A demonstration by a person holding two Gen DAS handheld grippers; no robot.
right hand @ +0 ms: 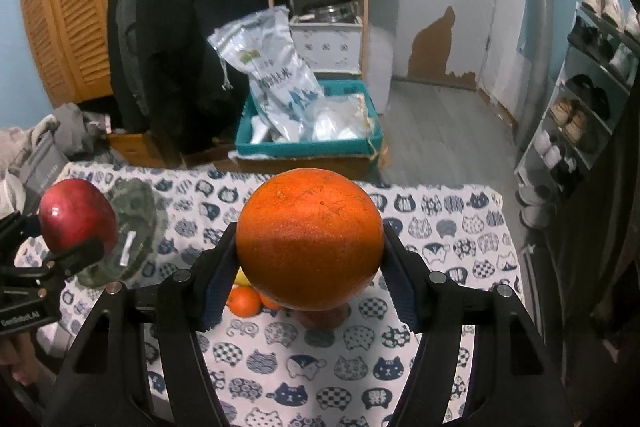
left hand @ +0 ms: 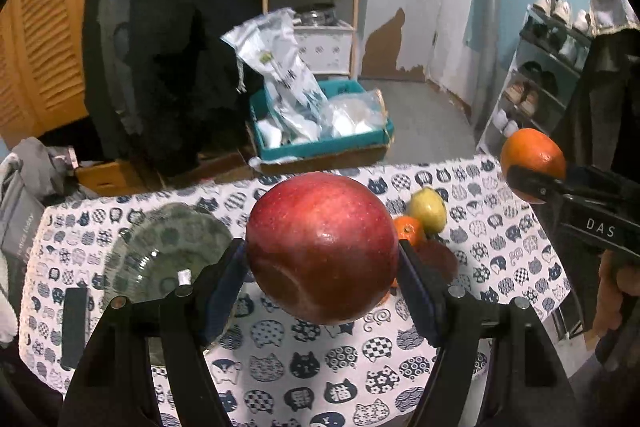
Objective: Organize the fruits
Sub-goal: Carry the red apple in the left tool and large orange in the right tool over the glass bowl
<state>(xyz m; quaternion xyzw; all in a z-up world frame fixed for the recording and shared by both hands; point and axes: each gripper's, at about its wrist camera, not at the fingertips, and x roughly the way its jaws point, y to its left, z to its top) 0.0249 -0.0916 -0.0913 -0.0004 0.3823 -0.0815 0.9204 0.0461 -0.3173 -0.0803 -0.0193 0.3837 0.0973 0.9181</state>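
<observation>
Fruits: you are holding an apple [left hand: 322, 247] clamped in the left gripper [left hand: 322, 267] and an orange [right hand: 308, 239] clamped in the right gripper [right hand: 308, 259], both raised clear of the cloth [left hand: 280, 367]. The glass bowl [left hand: 168, 251] is sitting at nine o'clock from the apple, presumably the destination. A lemon [left hand: 428, 209] and a mandarin [left hand: 409, 229] are lying on the cloth, touching, at about two o'clock behind the apple. Judged advice: you are best carrying the apple over the bowl first, lowering until it rests, then releasing; keep the orange well apart meanwhile.
</observation>
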